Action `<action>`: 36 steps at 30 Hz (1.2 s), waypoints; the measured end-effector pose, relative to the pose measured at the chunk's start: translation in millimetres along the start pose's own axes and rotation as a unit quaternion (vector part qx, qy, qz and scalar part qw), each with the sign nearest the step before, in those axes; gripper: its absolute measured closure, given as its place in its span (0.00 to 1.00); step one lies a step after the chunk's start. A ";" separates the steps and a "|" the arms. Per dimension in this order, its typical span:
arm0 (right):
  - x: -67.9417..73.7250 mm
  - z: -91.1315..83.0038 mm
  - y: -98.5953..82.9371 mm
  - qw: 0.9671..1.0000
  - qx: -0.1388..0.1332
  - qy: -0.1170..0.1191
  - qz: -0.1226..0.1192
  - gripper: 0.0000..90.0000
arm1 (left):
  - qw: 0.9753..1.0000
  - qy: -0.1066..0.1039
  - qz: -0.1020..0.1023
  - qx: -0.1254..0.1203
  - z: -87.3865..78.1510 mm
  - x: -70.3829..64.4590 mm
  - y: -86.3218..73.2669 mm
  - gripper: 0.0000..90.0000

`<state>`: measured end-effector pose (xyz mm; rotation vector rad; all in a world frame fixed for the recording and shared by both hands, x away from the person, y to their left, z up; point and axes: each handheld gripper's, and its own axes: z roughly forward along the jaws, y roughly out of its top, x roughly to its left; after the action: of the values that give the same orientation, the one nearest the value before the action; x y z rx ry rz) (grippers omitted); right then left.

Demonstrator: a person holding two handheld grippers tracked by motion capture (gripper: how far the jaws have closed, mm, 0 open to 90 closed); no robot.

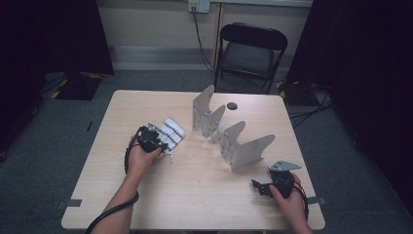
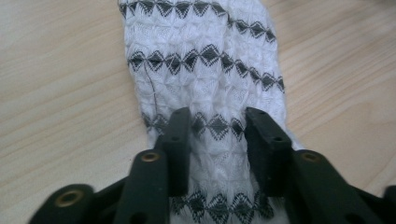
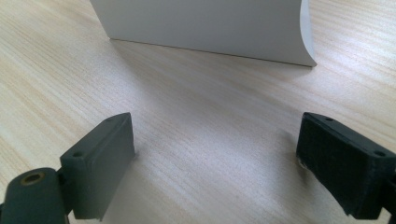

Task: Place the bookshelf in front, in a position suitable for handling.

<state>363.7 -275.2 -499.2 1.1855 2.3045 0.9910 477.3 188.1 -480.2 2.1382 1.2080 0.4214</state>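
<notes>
We see the left hand-held gripper (image 2: pixel 217 135) pinching the white cloth (image 2: pixel 205 70) on the bench (image 1: pixel 195 190). The right hand-held gripper (image 3: pixel 215 163) is wide open, holding nothing, near the white rack (image 1: pixel 229 136).

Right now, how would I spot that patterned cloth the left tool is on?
Start at the pale wooden table and look left of the white zigzag metal rack. There lies a white knitted cloth with rows of black diamonds, the only soft thing, under the left gripper.
</notes>
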 end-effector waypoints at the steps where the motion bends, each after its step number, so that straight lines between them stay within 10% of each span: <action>1: 0.1 0.2 0.0 1.000 -0.001 0.000 0.000 0.12 | 1.000 -0.002 -0.007 0.005 -0.7 -0.7 0.7 0.76; 19: -0.4 0.5 0.3 1.000 -0.001 -0.001 0.000 0.12 | 0.999 -0.018 -0.040 -0.020 -27.7 2.5 25.6 0.87; 36: -0.1 0.6 0.2 1.000 -0.001 -0.001 0.001 0.12 | 0.994 0.000 0.015 -0.105 -70.7 -7.9 129.5 0.87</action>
<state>364.2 -274.9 -499.4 1.1871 2.2996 0.9924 517.5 159.2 -341.0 1.9774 1.0826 0.5375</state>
